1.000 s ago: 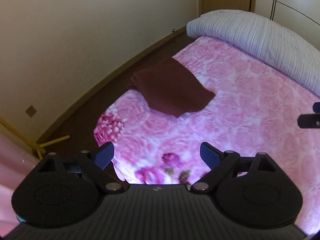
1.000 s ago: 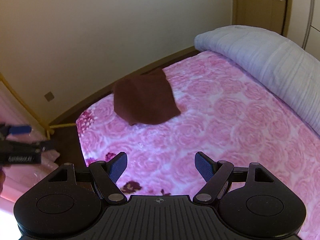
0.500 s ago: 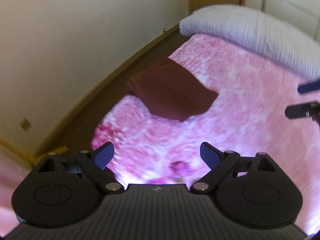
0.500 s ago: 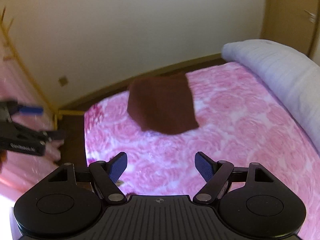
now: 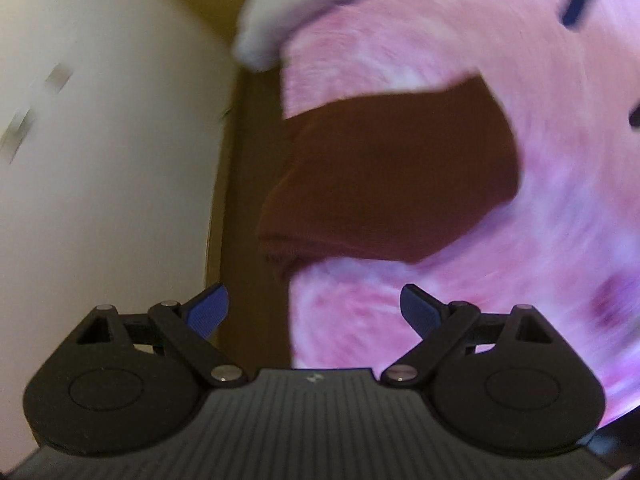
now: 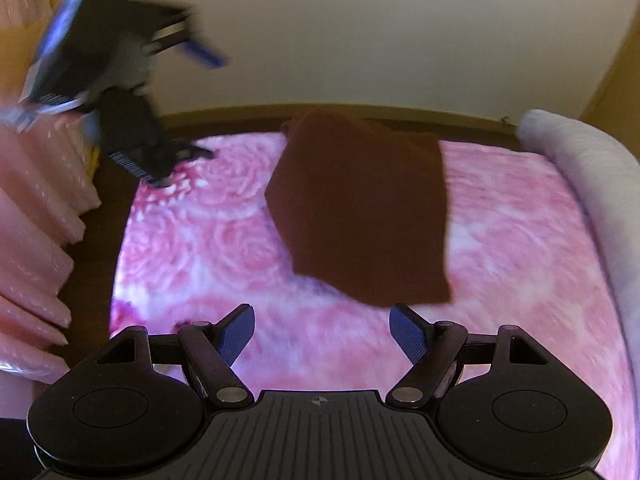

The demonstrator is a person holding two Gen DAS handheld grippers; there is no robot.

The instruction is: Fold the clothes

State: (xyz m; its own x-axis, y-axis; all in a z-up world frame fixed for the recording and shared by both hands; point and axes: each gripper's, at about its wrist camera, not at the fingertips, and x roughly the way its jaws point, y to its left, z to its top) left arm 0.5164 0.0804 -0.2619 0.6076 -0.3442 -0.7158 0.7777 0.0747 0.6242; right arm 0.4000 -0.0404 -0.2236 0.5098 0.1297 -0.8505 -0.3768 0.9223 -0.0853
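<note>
A folded dark maroon garment [image 5: 392, 176] lies on the pink rose-patterned bedspread [image 5: 520, 260], near the bed's edge by the wall; it also shows in the right wrist view [image 6: 364, 208]. My left gripper [image 5: 314, 312] is open and empty, above the bed's edge short of the garment. My right gripper [image 6: 322, 336] is open and empty, above the bedspread [image 6: 200, 248] just short of the garment's near corner. The left gripper also shows blurred at the upper left of the right wrist view [image 6: 120, 80].
A grey-white rolled quilt [image 6: 584, 168] lies along the bed's right side. A cream wall [image 6: 360, 32] and a strip of brown floor [image 5: 244, 200] border the bed. Pink curtain folds [image 6: 32, 240] hang at the left.
Both grippers have swung quickly and come closer to the garment, which now looks larger in both views. Both stay open. The garment has not moved.
</note>
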